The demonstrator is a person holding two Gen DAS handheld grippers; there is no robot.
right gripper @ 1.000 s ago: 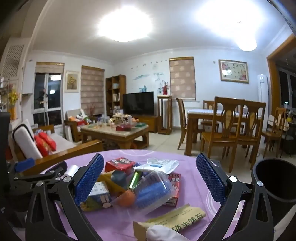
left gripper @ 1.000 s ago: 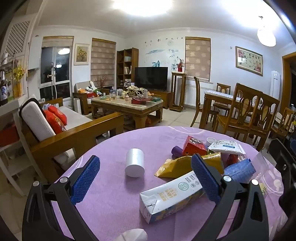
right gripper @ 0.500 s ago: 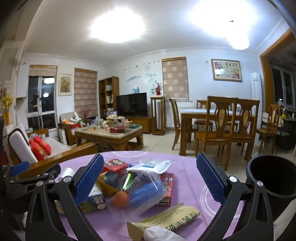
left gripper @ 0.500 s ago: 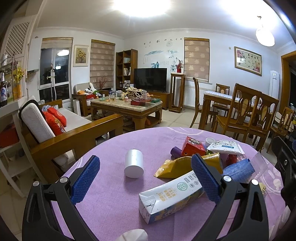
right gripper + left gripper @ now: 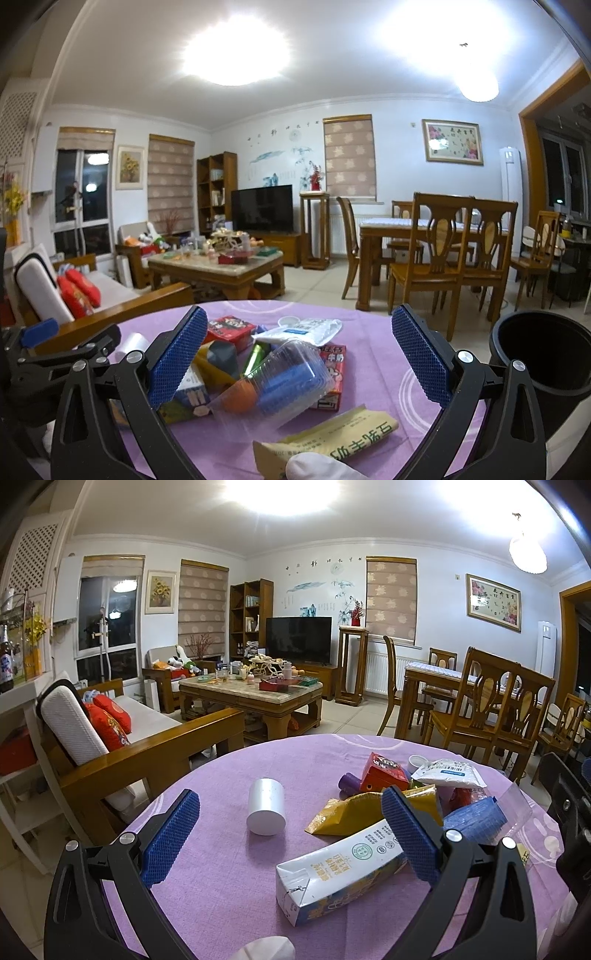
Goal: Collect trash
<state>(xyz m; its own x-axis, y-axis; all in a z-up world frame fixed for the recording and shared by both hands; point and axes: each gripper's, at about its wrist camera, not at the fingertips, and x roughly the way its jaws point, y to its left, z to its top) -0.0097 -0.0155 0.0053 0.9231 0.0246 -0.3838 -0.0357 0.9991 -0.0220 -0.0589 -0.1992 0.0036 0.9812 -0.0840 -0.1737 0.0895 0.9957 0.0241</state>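
A heap of trash lies on the round purple table [image 5: 229, 775]. In the left wrist view I see a white milk carton [image 5: 332, 875], a gold wrapper [image 5: 354, 810], a red box [image 5: 382, 773], a white pouch [image 5: 447, 773] and a white roll [image 5: 266, 806]. My left gripper [image 5: 291, 830] hovers open above the carton and roll, holding nothing. In the right wrist view a clear plastic container [image 5: 284, 380], a red packet [image 5: 334, 373] and a yellow paper wrapper [image 5: 332, 437] lie below my open right gripper [image 5: 301, 356]. The black bin [image 5: 543, 363] stands right of the table.
A wooden sofa [image 5: 122, 746] with red cushions stands left of the table. Beyond are a cluttered coffee table [image 5: 251, 698], a TV [image 5: 298, 638] and a dining table with wooden chairs [image 5: 443, 254]. A white-gloved fingertip [image 5: 314, 467] shows at the bottom edge.
The right wrist view has tilted up and drifted right a little, bringing more of the black bin into sight. The left gripper has barely moved. Both stay open.
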